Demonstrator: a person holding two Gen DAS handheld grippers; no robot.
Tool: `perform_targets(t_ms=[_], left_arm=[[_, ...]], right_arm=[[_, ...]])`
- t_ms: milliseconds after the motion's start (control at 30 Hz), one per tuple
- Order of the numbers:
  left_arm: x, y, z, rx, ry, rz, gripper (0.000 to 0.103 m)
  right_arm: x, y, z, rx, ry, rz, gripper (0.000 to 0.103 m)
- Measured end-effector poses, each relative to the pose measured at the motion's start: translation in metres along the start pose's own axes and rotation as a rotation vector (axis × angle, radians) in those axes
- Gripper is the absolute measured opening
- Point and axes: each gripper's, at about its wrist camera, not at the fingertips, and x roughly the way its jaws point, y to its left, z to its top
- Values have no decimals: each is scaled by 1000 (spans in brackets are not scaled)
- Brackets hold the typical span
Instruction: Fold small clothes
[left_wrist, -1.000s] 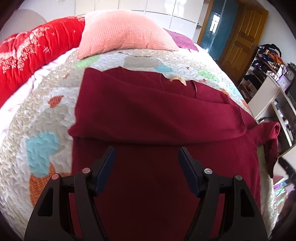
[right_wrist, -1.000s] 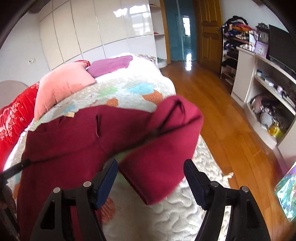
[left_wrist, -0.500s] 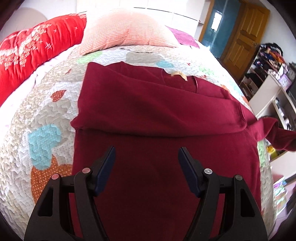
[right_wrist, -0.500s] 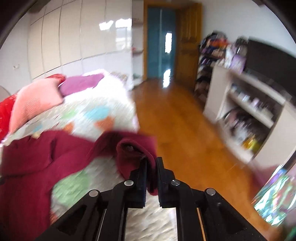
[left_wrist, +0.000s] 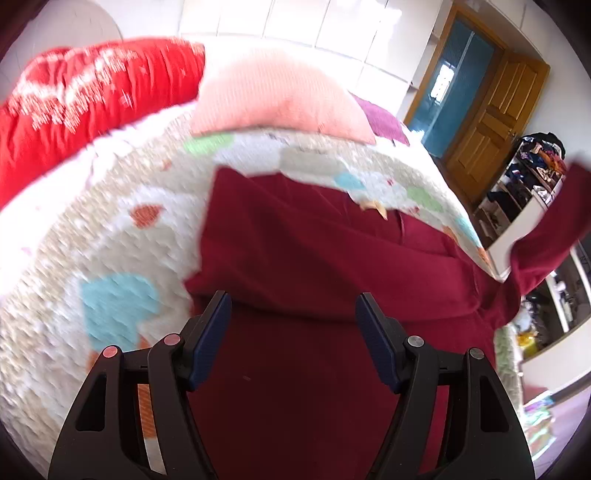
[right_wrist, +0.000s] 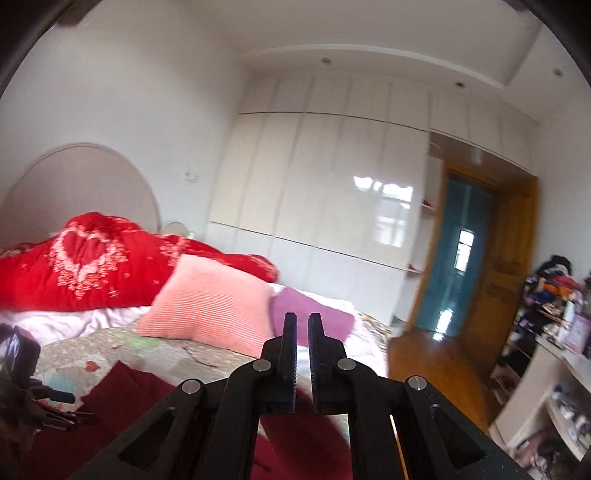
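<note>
Left wrist view:
Left gripper: jaws wide apart, holding nothing — poised over the garment's lower half.
Maroon garment: spread on the patchwork quilt; one sleeve lifted at right.

Right wrist view:
Right gripper: jaws nearly together — maroon cloth hanging beneath them; grip itself hidden.
Pink pillow: beyond the fingers.

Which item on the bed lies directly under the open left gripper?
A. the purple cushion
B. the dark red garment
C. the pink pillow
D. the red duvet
B: in the left wrist view the left gripper has its fingers spread wide over the dark red garment, and the pink pillow sits farther up the bed.
</note>
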Motion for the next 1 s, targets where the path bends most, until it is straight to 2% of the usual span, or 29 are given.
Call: perform_targets(t_ms=[67,133,233,267,333,367,400,500,567,667,767,833,900,1000], left_arm=[[-4,5,2,21,-23,20,70],[-3,12,4,14,-20,25,70],[4,25,3,-4,0,24,70],[6,28,2,-4,4,23,70],[10,32,0,0,4,30,70],[12,32,-2,2,4,33,70],[14,33,-2,5,5,33,70],[21,24,-4,33,6,-2,70],[23,11,-4,72,8,-51,70],[25,-22,-6,180,-1,-149,70],[30,-65,-11,374,-58,-198,70],[38,-93,-14,519,-78,-188,70],[52,-120,-16,641,-63,-166,70],[79,-145,-11,743,-29,-131,70]], right_arm=[[33,42,2,-30,0,118,5],[63,80,-3,-38,52,211,5],[90,105,-22,15,117,271,6],[95,104,-31,55,137,294,7],[103,93,-47,103,216,301,25],[106,83,-56,114,256,291,46],[105,69,-70,135,298,286,52],[80,20,-111,219,389,242,53],[56,-14,-134,304,434,216,53],[34,-52,-173,432,500,152,54],[16,-77,-207,550,530,103,54],[2,-91,-223,633,508,93,54],[-5,-97,-231,684,492,106,54],[-7,-96,-239,693,494,103,54]])
